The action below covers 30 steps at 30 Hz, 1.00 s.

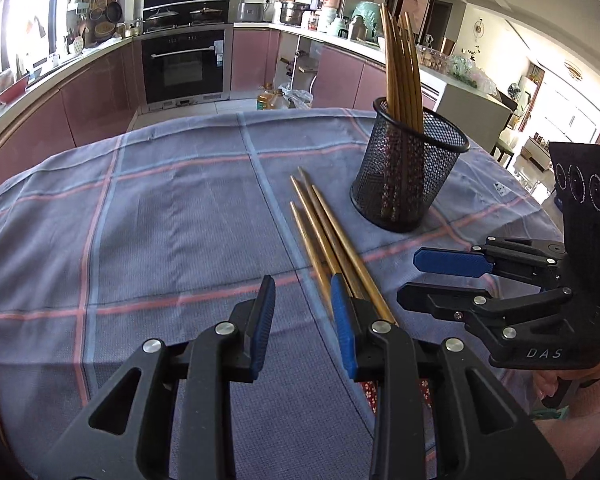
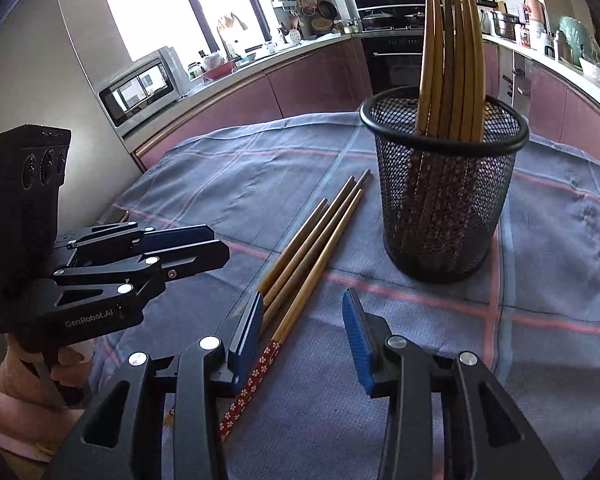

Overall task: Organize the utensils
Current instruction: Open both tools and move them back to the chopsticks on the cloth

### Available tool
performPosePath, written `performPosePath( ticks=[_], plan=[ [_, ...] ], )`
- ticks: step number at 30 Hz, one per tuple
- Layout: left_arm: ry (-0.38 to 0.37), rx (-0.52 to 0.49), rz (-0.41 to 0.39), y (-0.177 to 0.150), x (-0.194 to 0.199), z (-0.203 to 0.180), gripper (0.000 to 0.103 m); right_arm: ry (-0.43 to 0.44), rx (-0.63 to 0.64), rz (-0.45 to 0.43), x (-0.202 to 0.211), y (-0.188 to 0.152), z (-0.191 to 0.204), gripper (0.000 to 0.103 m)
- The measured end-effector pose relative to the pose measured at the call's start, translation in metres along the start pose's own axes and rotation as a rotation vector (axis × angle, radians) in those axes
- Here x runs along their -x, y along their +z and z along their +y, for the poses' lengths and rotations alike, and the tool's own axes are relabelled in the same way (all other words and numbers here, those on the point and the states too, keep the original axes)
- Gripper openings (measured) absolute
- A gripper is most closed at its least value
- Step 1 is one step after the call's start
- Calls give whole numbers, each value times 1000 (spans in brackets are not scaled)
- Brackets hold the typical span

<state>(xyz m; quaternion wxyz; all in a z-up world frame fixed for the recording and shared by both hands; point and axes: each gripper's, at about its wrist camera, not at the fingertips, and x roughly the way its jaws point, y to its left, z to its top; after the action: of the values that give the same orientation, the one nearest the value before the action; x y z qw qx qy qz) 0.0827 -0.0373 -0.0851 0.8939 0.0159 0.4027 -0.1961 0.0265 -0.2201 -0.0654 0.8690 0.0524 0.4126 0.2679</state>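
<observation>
Left wrist view: left tool (image 1: 304, 324) is seen low over the checked cloth (image 1: 160, 220) on the worktop, jaws parted, nothing between the pads. Four loose chopsticks (image 1: 328, 236) lie flat on the cloth, tips pointing away, just beside the mesh holder (image 1: 408, 184). Their near ends run past the outside of the left tool's right finger (image 1: 342, 320), not into the gap. The right tool (image 1: 440, 280) is seen at the right edge, jaws apart, nothing held, near the loose bundle. More chopsticks (image 1: 402, 60) are already stood upright in the mesh holder.

Right wrist view: right tool (image 2: 300, 340) is seen with jaws parted and empty. The patterned handle end of one loose chopstick (image 2: 256, 376) lies inside the gap, close to the left finger (image 2: 246, 332); no pad contact can be seen. The other three sticks (image 2: 308, 240) lie just beyond that finger. The mesh holder (image 2: 444, 184) stands upright to the right, well filled. The left tool (image 2: 172, 248) is seen at left, empty.

Step judged: pick-up of the loose sticks. Advised: the gap to be centred on the handle ends, the grip to be closed on the patterned part, the sticks to be lifted tips up and lowered into free space at the holder's rim. Risk: sticks fanning or rolling if only one is caught; the holder could be tipped if nudged.
</observation>
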Motion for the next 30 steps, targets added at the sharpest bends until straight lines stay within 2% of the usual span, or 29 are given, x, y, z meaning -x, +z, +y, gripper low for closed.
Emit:
performPosePath(
  ticks=[6,20,30],
  plan=[
    [-6,-7,24,-11,-7,-4,29,-25,5,18,-4,-7,3,39],
    [3,-48,50,-13,-21,-15,30,-92,42,38,-12,-10,12,37],
    [24,-69,51,-13,-27,-20,32,-107,29,47,-12,-10,8,25]
  ],
)
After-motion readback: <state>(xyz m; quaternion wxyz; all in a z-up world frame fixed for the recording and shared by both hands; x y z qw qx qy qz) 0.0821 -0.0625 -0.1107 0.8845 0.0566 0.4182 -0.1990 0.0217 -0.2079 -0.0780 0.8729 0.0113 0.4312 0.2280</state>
